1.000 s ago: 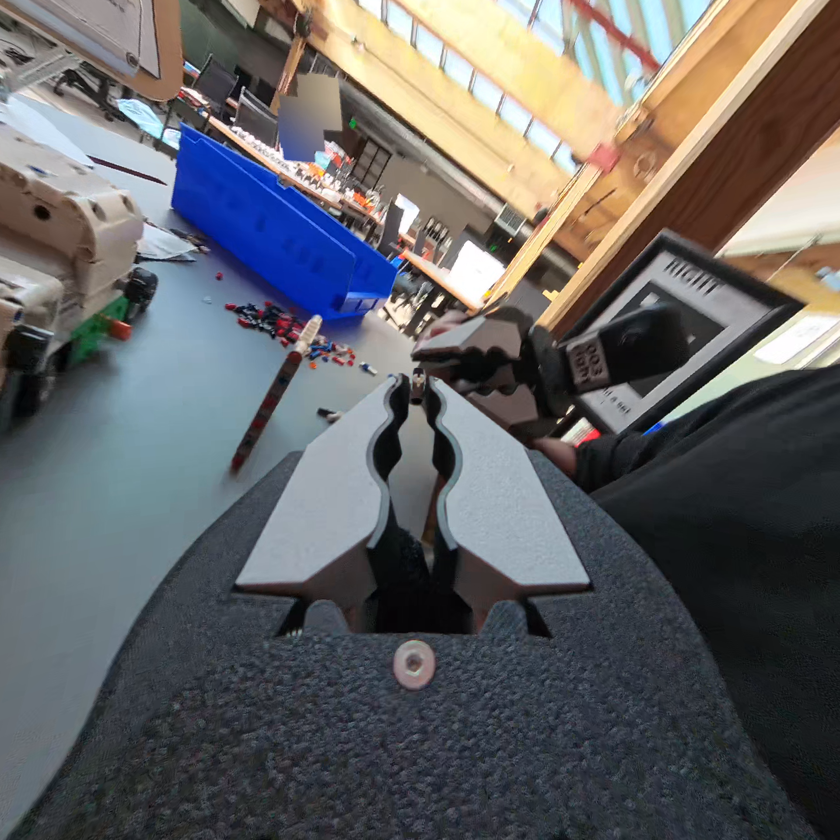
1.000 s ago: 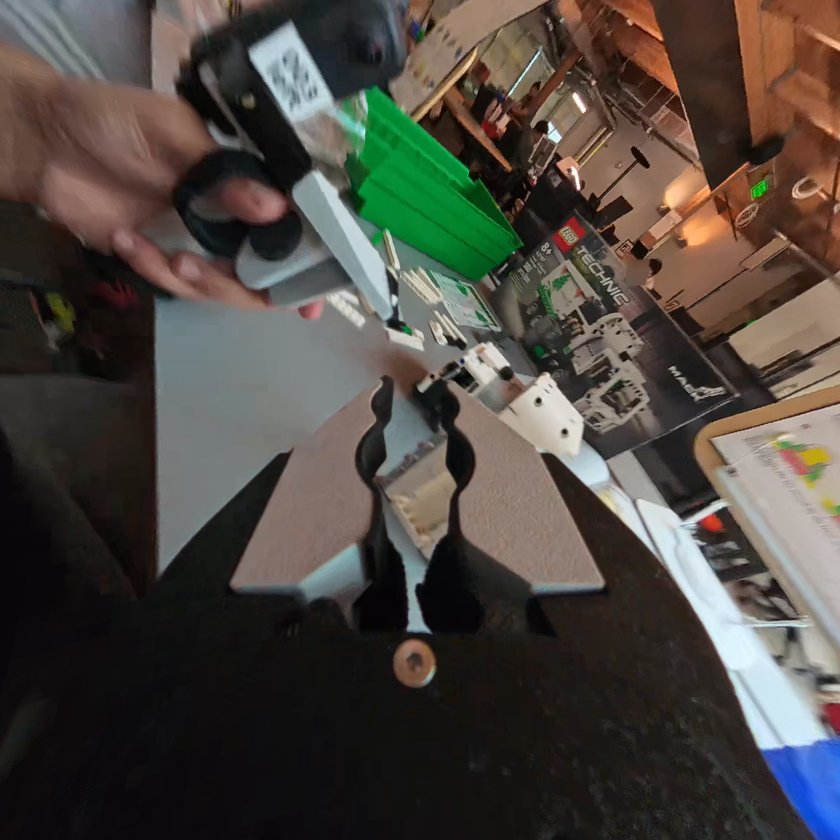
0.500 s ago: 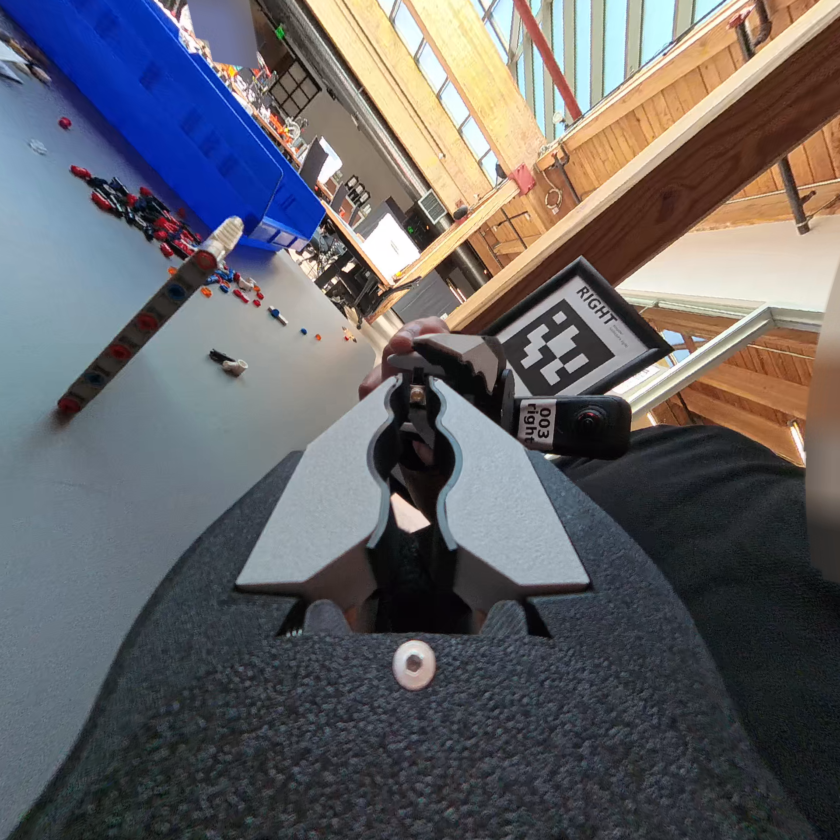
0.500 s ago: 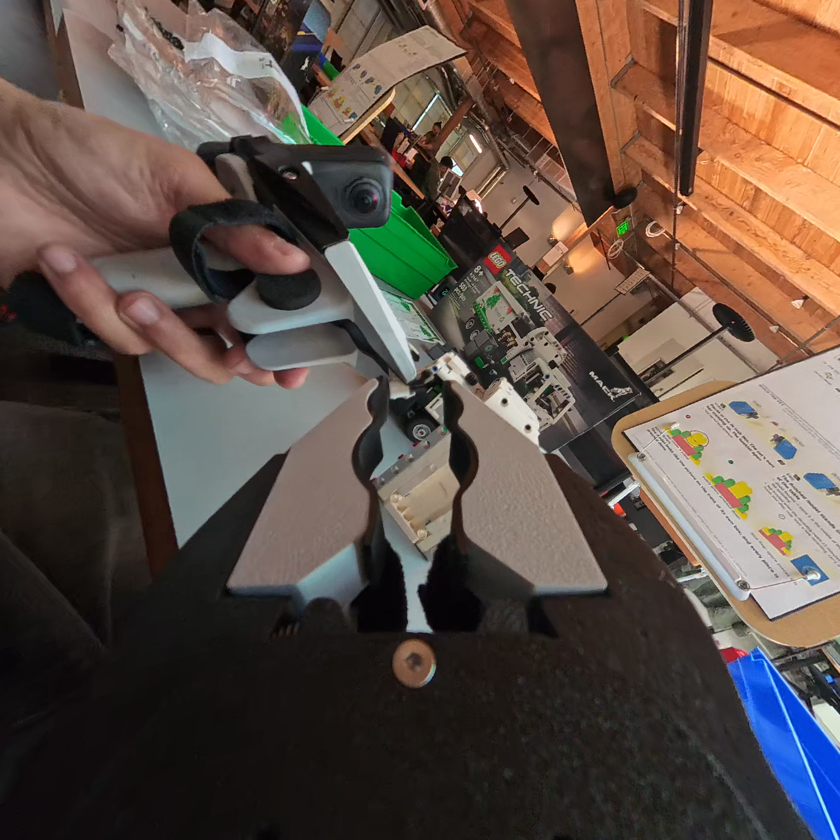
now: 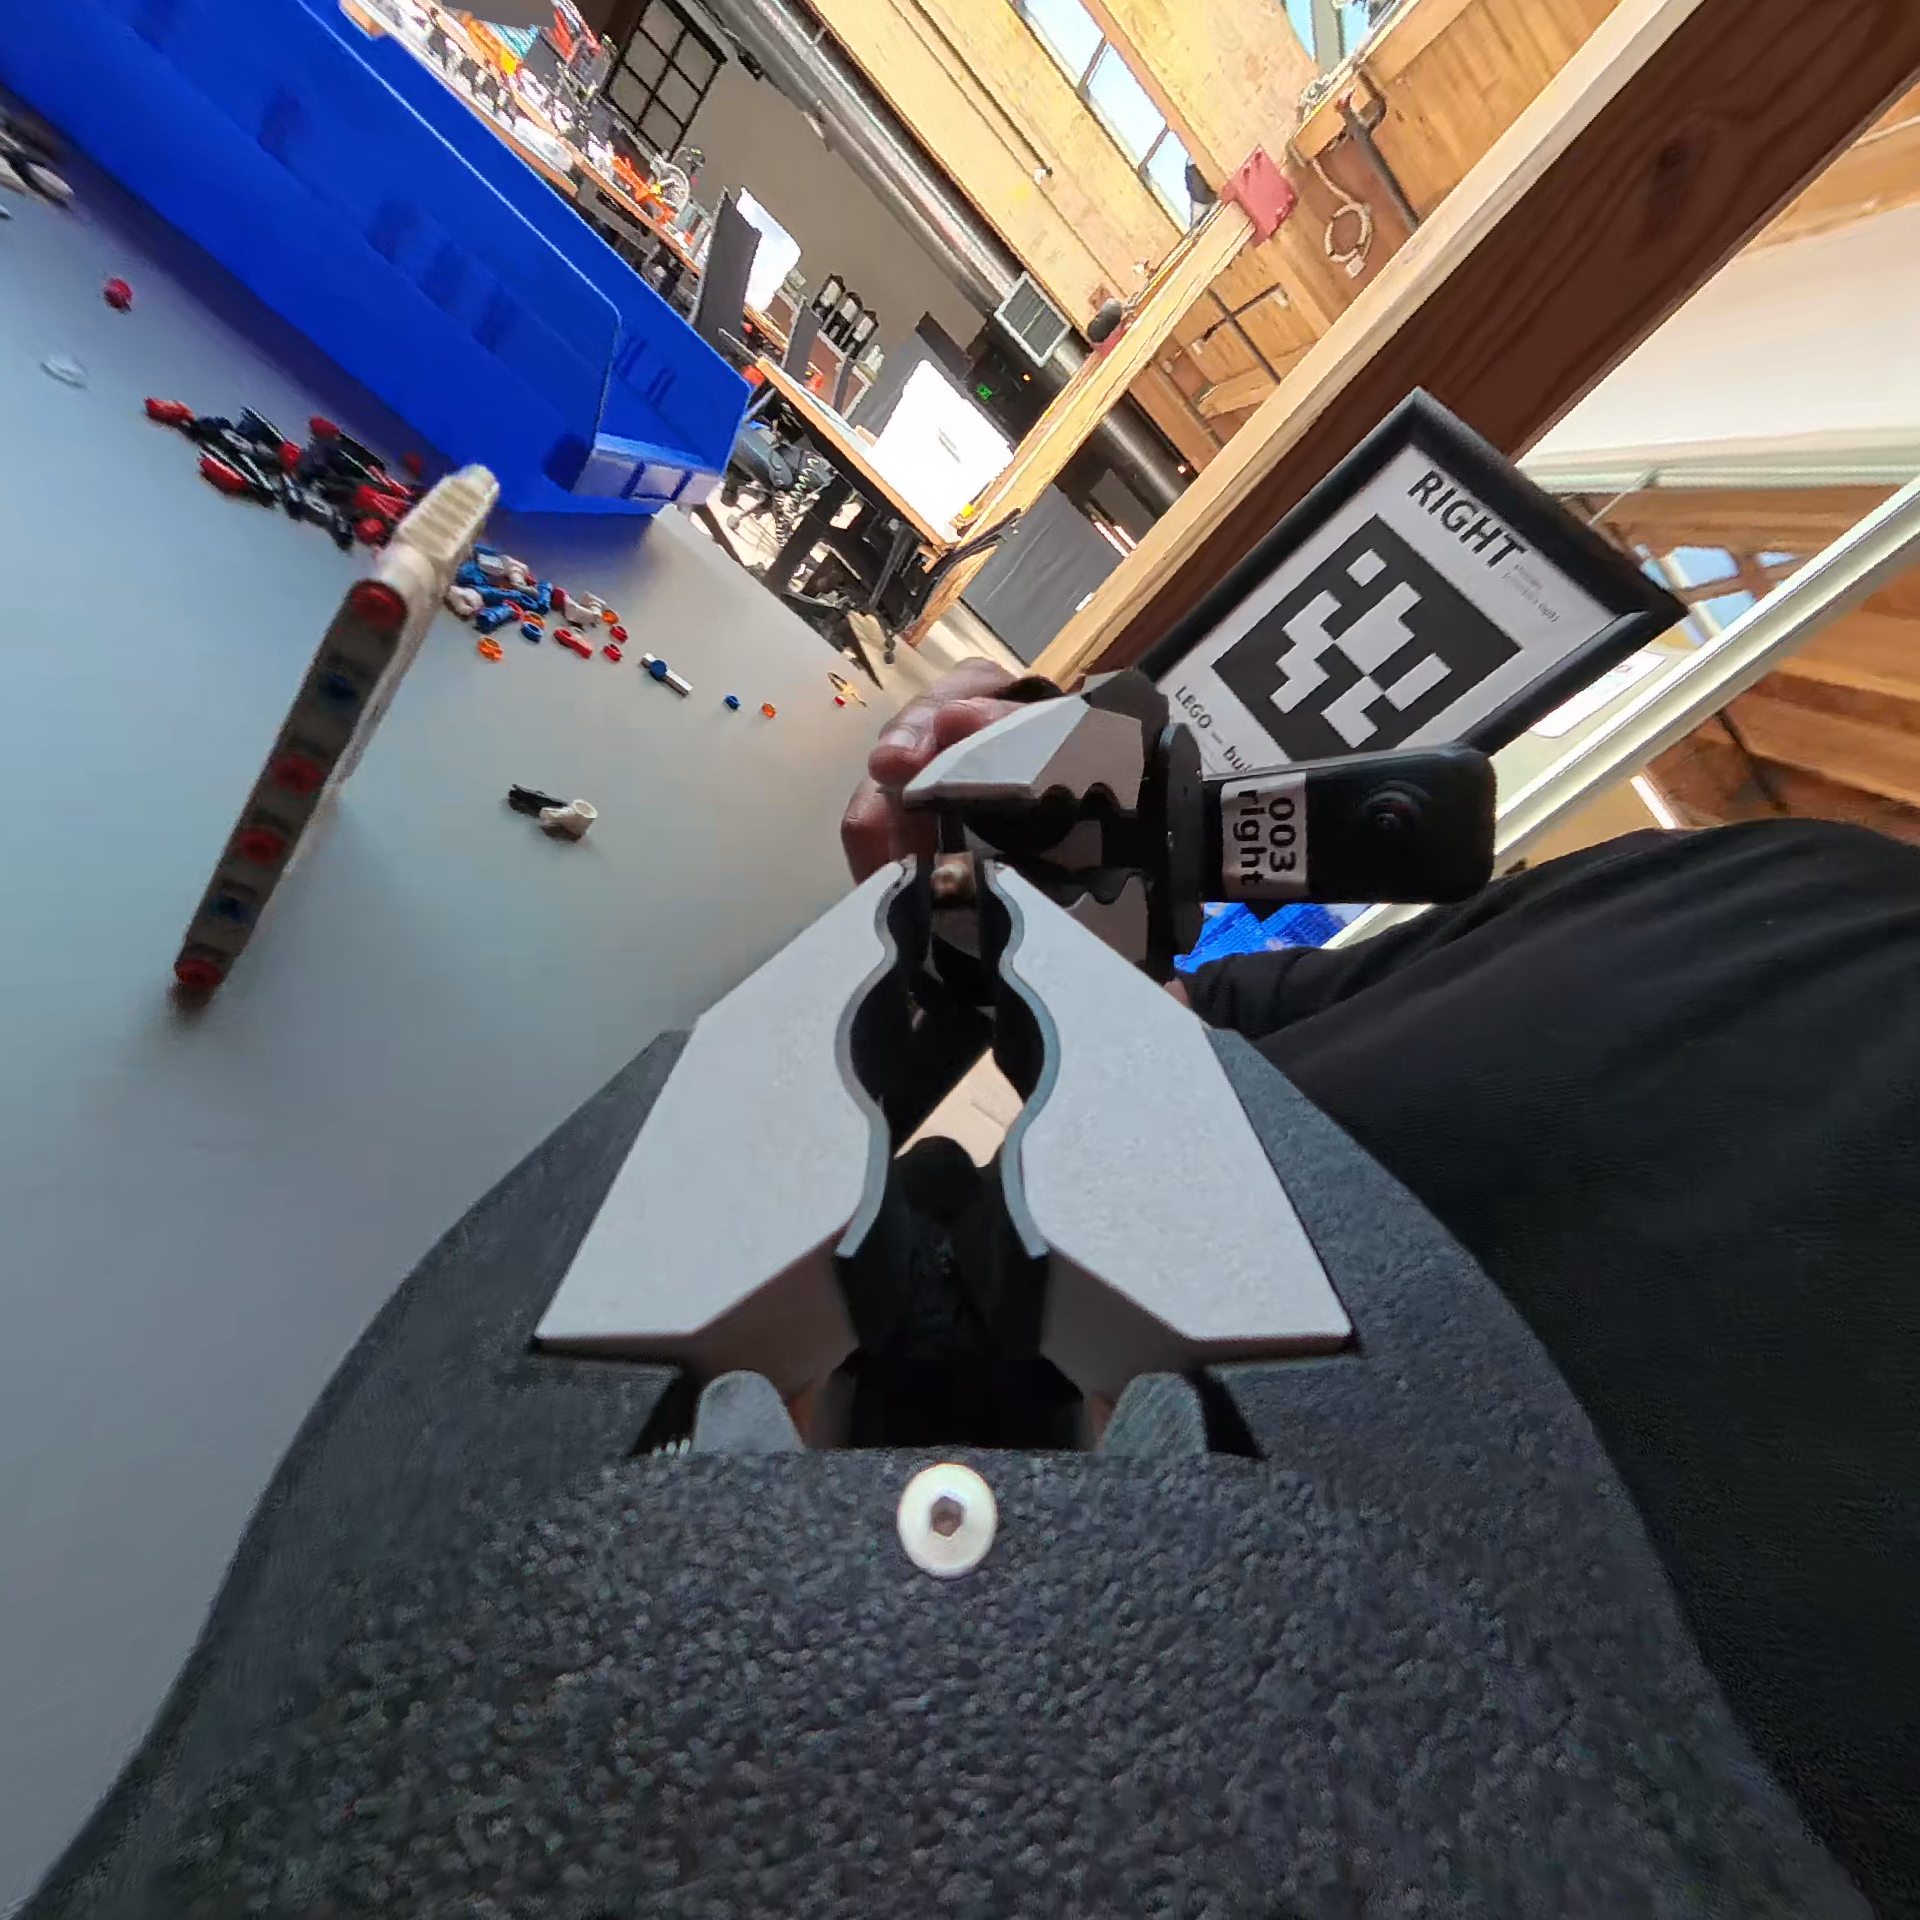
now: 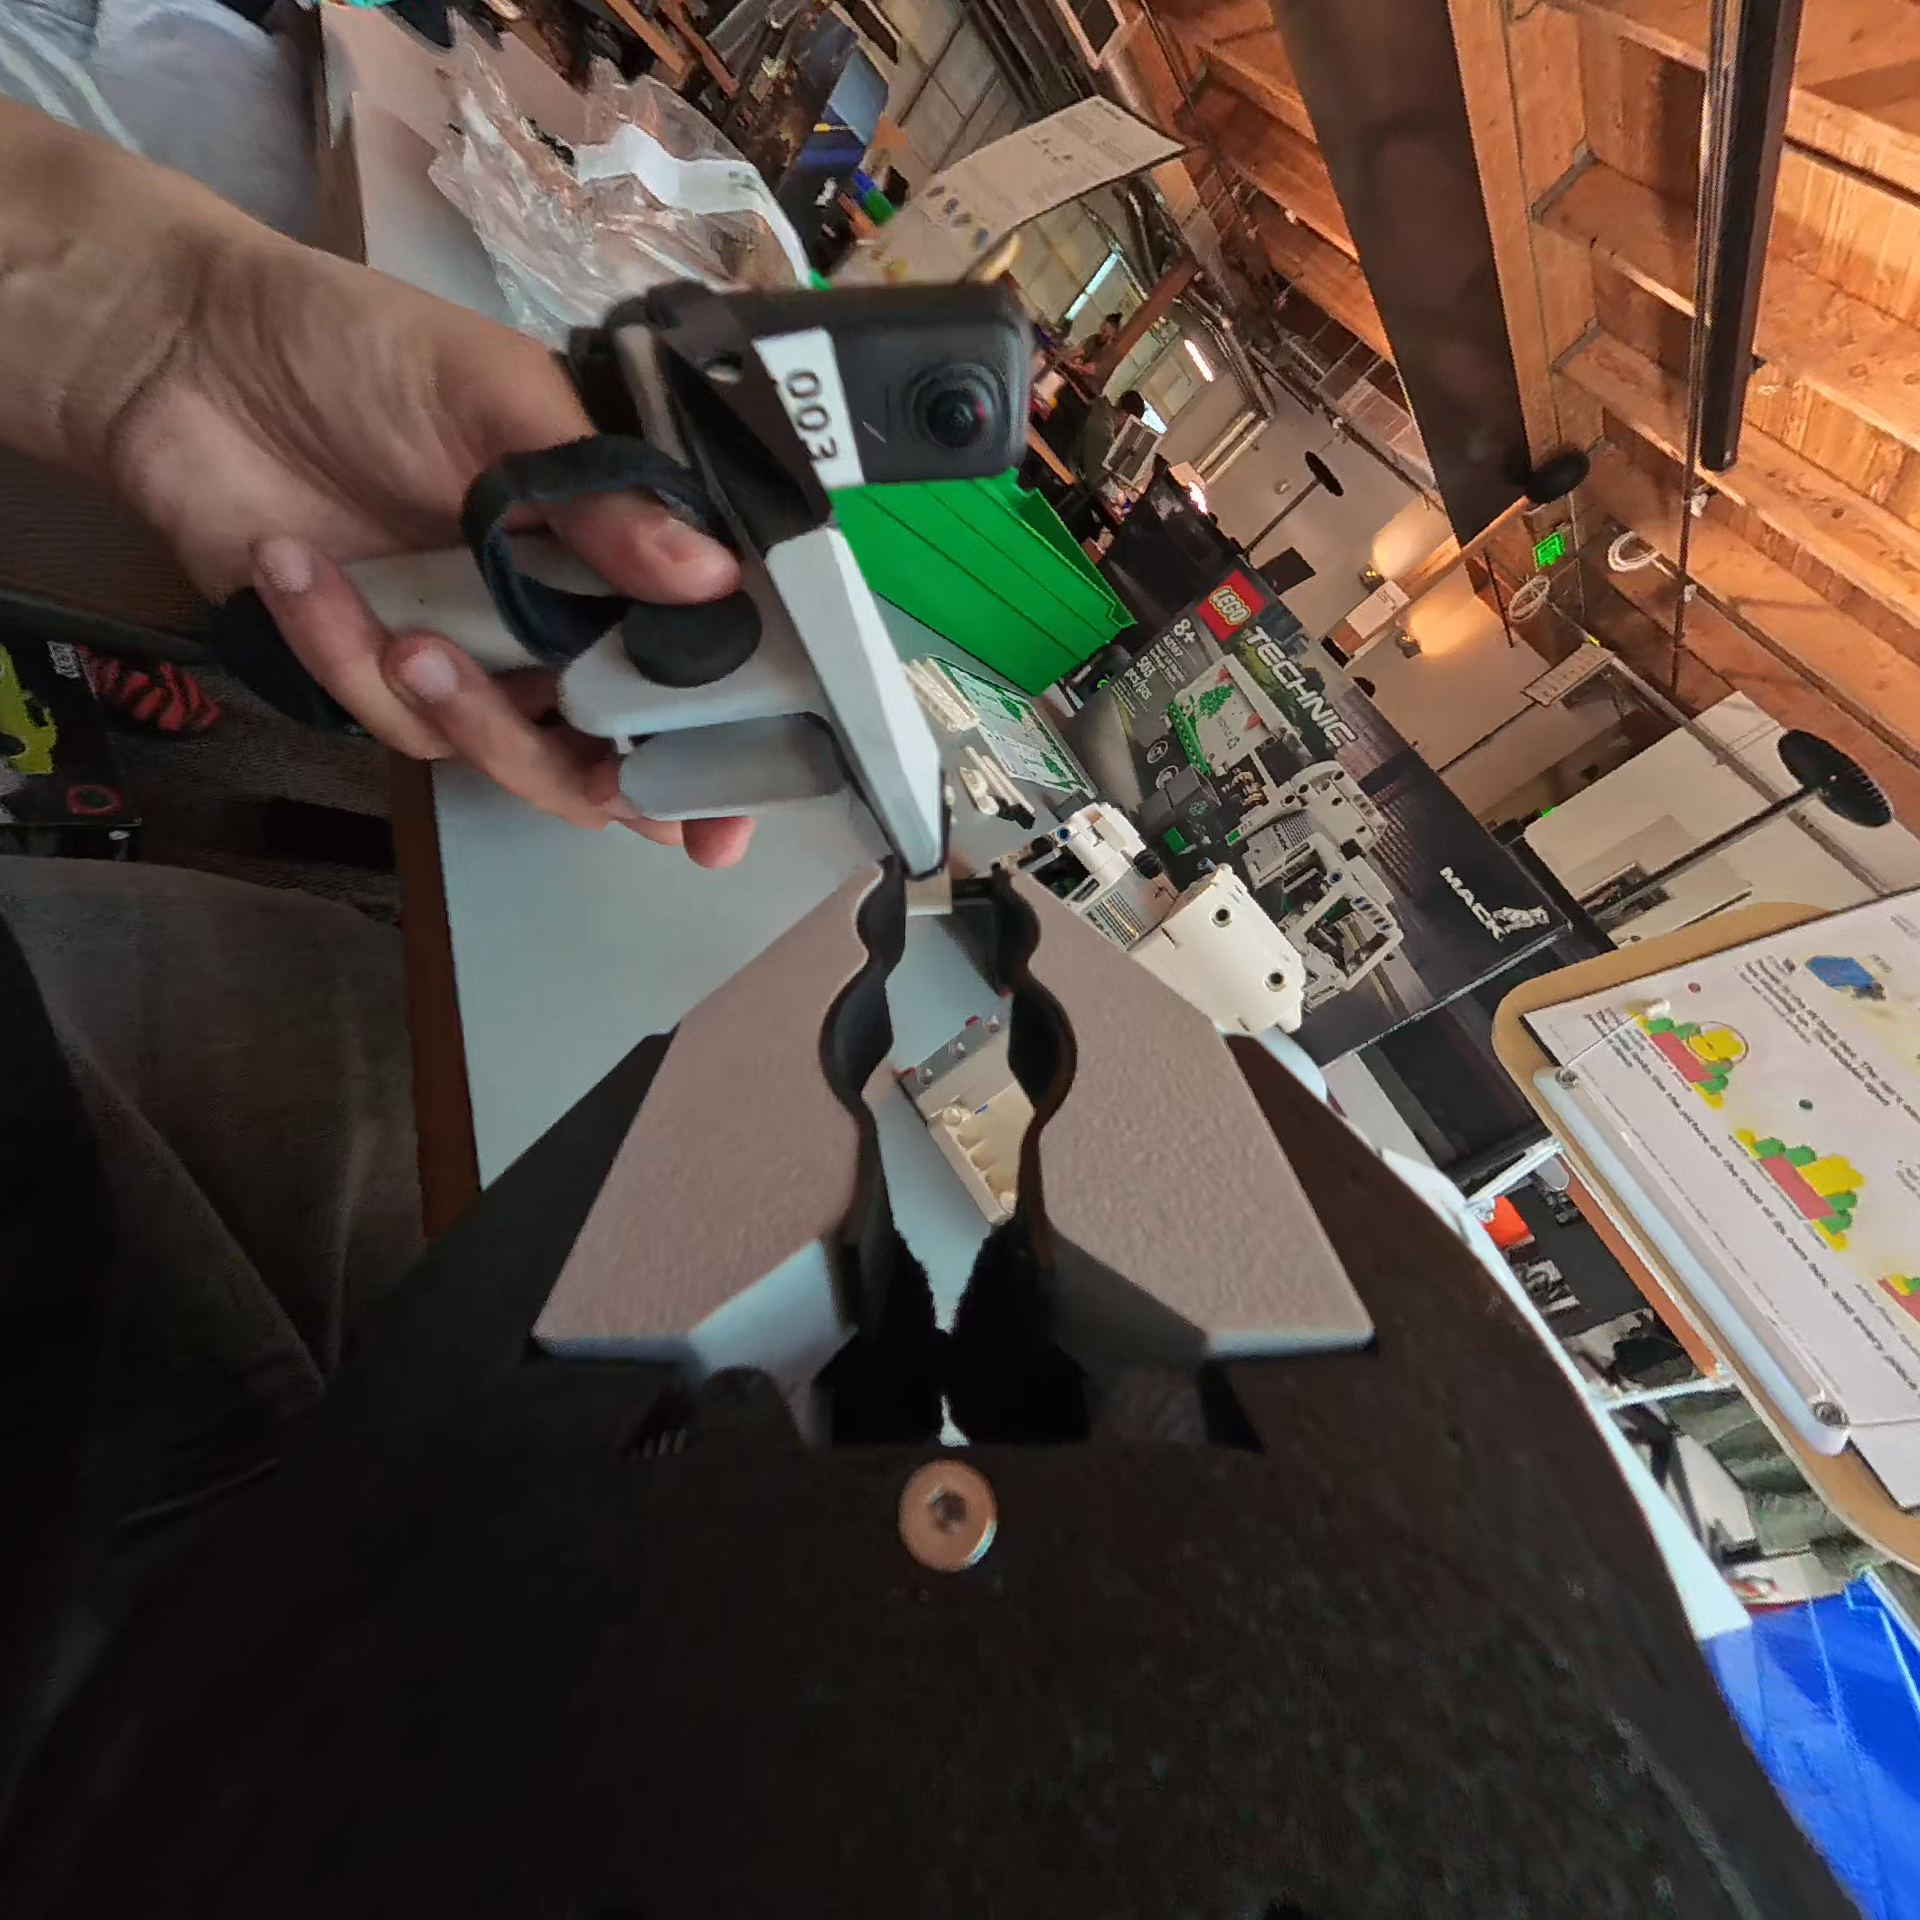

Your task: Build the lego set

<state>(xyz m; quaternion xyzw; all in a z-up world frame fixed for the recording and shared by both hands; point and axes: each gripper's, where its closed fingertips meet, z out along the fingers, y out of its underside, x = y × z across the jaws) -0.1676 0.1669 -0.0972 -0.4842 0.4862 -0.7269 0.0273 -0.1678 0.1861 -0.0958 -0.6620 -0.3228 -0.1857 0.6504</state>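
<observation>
I am bringing the left gripper (image 5: pixel 948 875), pinching a tan pin (image 5: pixel 945 881), tip to tip with the right gripper (image 6: pixel 948 891), nipped on a dark part (image 6: pixel 977 889); I should be aligning axes before pressing.

Small tan piece (image 5: pixel 948 881) between gripper tips; beam (image 5: pixel 312 727) flat on table.

Matt plastic against smooth grey

Grainy matt fingers (image 5: pixel 1143 1143); smooth matt surface (image 5: pixel 436 1039); glossy plastic blue bin (image 5: pixel 416 281); rough wooden beams (image 6: pixel 1662 343).
</observation>
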